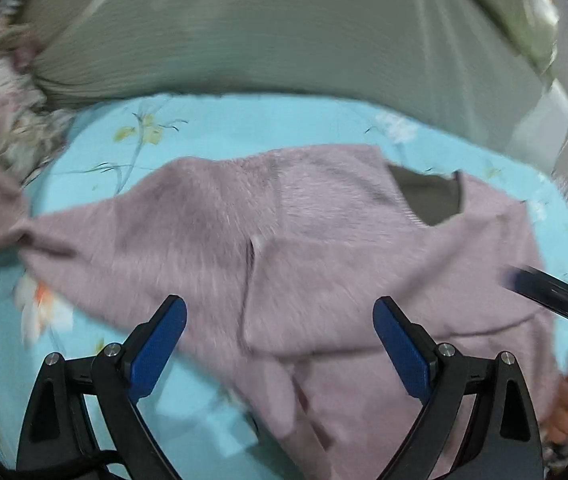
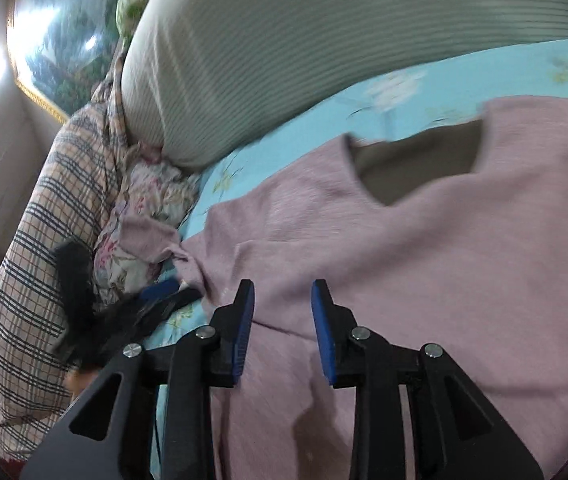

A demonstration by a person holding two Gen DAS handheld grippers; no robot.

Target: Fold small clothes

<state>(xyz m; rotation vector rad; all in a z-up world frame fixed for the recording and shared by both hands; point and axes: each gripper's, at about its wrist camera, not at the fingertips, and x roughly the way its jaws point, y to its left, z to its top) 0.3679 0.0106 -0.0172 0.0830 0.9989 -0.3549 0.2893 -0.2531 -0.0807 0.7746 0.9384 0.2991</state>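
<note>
Mauve knit, soft and limp: the sweater [image 1: 323, 240] lies spread on the blue floral bed sheet [image 1: 212, 128], neckline away from me, one sleeve trailing left toward the floral bedding. My left hand-held gripper [image 1: 280, 320] hovers over its lower part, blue pads wide apart, empty. From the right wrist, my right hand-held gripper [image 2: 282, 308] stands part open above the sweater [image 2: 443, 260], nothing between its pads. I judge the cloth light, floppy and prone to bunching; pinching a hem corner or shoulder seam should hold best.
</note>
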